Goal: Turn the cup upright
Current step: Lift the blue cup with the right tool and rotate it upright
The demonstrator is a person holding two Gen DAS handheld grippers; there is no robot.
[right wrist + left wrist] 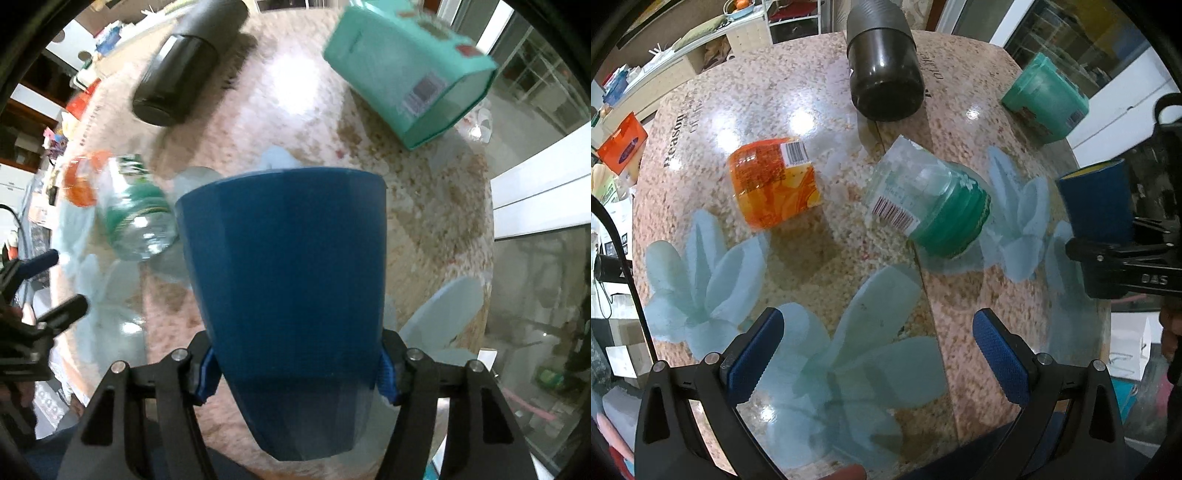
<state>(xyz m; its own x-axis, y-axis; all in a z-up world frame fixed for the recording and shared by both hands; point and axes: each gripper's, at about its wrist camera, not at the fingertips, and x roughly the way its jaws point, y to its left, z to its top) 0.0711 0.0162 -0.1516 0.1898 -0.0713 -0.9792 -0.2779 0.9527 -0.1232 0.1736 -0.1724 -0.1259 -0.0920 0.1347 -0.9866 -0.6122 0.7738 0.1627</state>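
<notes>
Blue cup [291, 291], plastic, faceted sides; held in the right gripper [297, 373], whose blue pads [388, 380] press against its narrower end from both sides; wider end points away from the camera, above the table; in the left wrist view the same cup shows at the right edge, clamped in the black gripper frame, a yellow lining just visible at its upper rim, the cup clear of the tabletop.
Left gripper [879, 354]: spread wide, nothing between its blue ribbed pads [757, 354]; it hangs over the near part of the table.
Table [849, 258]: round, speckled beige and pink top with pale blue flower prints and some printed lettering; a seam runs down its middle.
Clear bottle [923, 203] with green label and barcode: lying on its side near the table's middle, just left of the cup in the right wrist view.
Orange container [775, 181] with barcode: lying on its side, left of the bottle and apart from it.
Black flask [882, 70]: lying at the far edge of the table, base toward the camera.
Teal container [1049, 99]: at the far right of the table, tilted; blurred in the right wrist view.
Orange tissue box [622, 146]: beyond the table's left edge; shelves [746, 26] behind.
</notes>
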